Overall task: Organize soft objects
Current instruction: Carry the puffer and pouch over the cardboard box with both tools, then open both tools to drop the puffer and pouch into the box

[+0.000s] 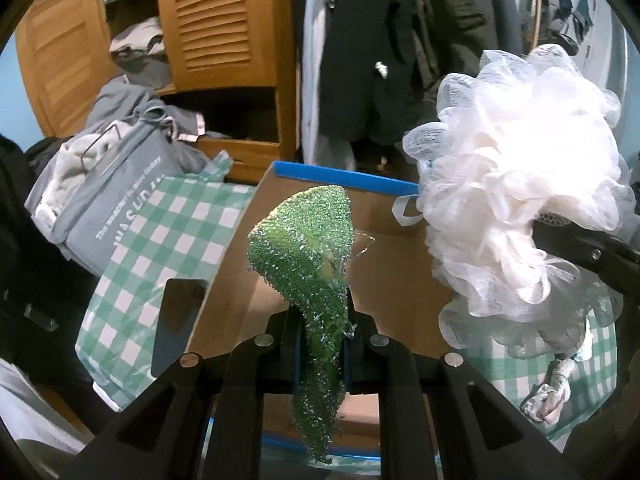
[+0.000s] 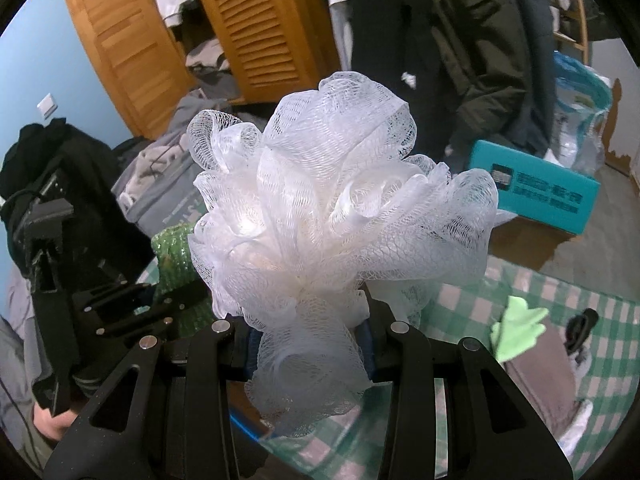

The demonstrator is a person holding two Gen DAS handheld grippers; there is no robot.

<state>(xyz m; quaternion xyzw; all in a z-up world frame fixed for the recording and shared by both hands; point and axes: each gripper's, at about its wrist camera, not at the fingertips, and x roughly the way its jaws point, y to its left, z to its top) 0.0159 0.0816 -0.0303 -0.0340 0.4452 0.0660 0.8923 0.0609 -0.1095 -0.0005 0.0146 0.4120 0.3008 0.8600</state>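
My left gripper [image 1: 322,332] is shut on a green glittery scrub cloth [image 1: 308,248], which sticks up from the jaws and hangs below them, above an open cardboard box [image 1: 384,280] with a blue rim. A white mesh bath pouf [image 2: 332,208] is pinched by its lower part in my right gripper [image 2: 310,340], shut on it. In the left wrist view the same pouf [image 1: 516,184] floats at the right, just beside the box. The right wrist view shows the left gripper [image 2: 160,304] at the left, with the green cloth [image 2: 176,252] partly hidden behind the pouf.
A green-and-white checked cloth [image 1: 160,248] covers the surface under the box. A grey bag [image 1: 104,200] stuffed with clothes stands at the left, before a wooden wardrobe [image 1: 220,20]. Dark coats [image 1: 380,60] hang behind. A teal box [image 2: 536,188], a light green cloth [image 2: 516,332] and a black clip [image 2: 580,326] lie right.
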